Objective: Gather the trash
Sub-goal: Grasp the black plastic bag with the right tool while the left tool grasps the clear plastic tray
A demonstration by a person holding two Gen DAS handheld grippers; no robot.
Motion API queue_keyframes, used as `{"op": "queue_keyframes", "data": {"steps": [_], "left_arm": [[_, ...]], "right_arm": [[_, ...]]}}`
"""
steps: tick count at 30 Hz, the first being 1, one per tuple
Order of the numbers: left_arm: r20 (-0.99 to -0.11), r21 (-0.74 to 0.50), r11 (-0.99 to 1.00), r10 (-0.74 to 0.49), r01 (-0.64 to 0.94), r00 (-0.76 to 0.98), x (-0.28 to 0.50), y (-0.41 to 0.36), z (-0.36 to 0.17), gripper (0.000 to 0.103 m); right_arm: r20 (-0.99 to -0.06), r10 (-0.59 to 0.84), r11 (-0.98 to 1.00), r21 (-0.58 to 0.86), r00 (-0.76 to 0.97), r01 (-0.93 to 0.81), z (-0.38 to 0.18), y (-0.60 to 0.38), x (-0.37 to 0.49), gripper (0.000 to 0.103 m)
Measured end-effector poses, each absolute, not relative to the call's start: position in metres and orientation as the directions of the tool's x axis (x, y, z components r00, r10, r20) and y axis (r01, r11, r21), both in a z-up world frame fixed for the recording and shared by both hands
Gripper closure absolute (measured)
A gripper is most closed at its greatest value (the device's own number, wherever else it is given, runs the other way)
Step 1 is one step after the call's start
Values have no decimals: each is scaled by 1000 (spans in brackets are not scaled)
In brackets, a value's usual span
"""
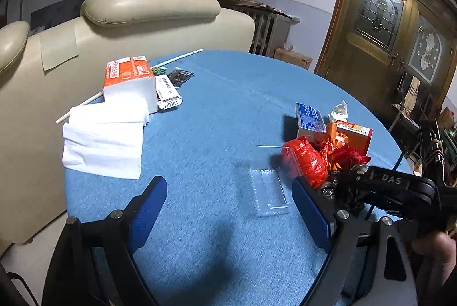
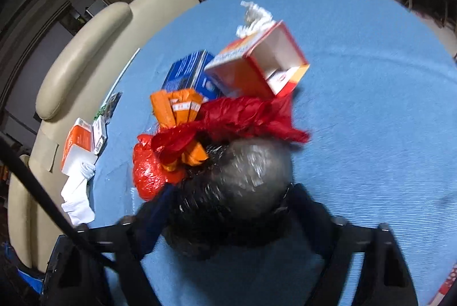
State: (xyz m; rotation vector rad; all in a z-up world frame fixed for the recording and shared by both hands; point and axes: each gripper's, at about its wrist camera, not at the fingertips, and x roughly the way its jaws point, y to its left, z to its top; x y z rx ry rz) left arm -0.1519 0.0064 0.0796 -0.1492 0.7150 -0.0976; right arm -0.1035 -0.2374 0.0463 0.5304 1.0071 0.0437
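Note:
A heap of trash lies on the blue tablecloth: a bright red plastic bag, an orange wrapper, a dark red bag, an open orange and white carton, a blue box and a crumpled white tissue. At the near side of the heap, a crumpled black plastic bag fills my right gripper, whose fingers press on both its sides. My left gripper hovers open over the cloth, with nothing between its fingers. A clear plastic tray lies flat just ahead of its right finger.
An orange tissue pack, loose white tissues, a small labelled packet and a long white stick lie at the table's far left. A beige armchair stands behind that edge. The table's round edge falls away on the right.

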Motion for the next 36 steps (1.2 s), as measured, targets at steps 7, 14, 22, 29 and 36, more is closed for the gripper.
{"op": "queue_keyframes", "data": {"steps": [7, 14, 22, 29, 36], "left_arm": [[-657, -157, 985, -155, 67, 738, -144, -13, 80, 14], [-691, -101, 988, -155, 118, 706, -126, -52, 65, 14], [-763, -49, 996, -89, 79, 640, -100, -68, 35, 14], [-795, -109, 990, -141, 90, 591, -91, -61, 26, 51], [-760, -72, 991, -125, 109, 638, -117, -59, 45, 51]], "right_arm": [[-766, 297, 883, 447, 571, 141, 56, -233, -110, 57], [-746, 271, 876, 454, 608, 166, 61, -260, -144, 57], [-721, 240, 860, 469, 650, 202, 68, -296, -186, 57], [-707, 250, 827, 511, 661, 234, 60, -326, -204, 57], [-691, 257, 822, 524, 675, 224, 62, -327, -204, 57]]}}
